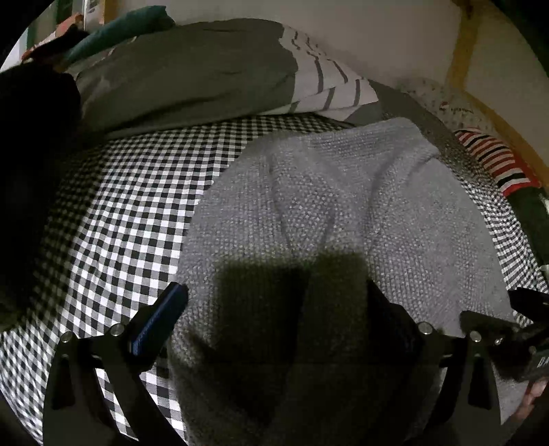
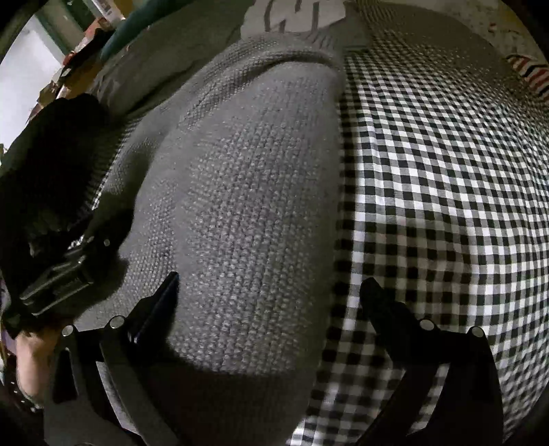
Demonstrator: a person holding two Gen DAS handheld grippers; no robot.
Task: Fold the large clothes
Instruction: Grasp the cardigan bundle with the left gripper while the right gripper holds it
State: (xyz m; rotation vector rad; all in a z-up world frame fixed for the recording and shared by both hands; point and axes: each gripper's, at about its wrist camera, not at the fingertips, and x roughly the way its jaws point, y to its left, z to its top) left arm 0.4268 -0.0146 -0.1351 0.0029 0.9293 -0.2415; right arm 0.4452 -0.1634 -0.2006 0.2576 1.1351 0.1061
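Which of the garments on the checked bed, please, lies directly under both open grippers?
The grey knitted sweater does; the dark grey garment and red striped garment lie at the bed's far edges.

The right gripper (image 2: 271, 284) hangs low over a grey knitted sweater (image 2: 247, 192), its two black fingers spread wide apart with nothing between them. The left finger sits above the knit; the right finger sits over the black-and-white checked sheet (image 2: 446, 171) just past the sweater's right edge. The sweater lies as a long folded bundle running away from the camera, its far end rolled into a thick rim. At the left edge, the left gripper (image 2: 65, 271) rests at the sweater's side, a hand (image 2: 31, 353) behind it. Farther back lie a plain grey cloth (image 2: 164, 58) and a striped fabric (image 2: 295, 13).
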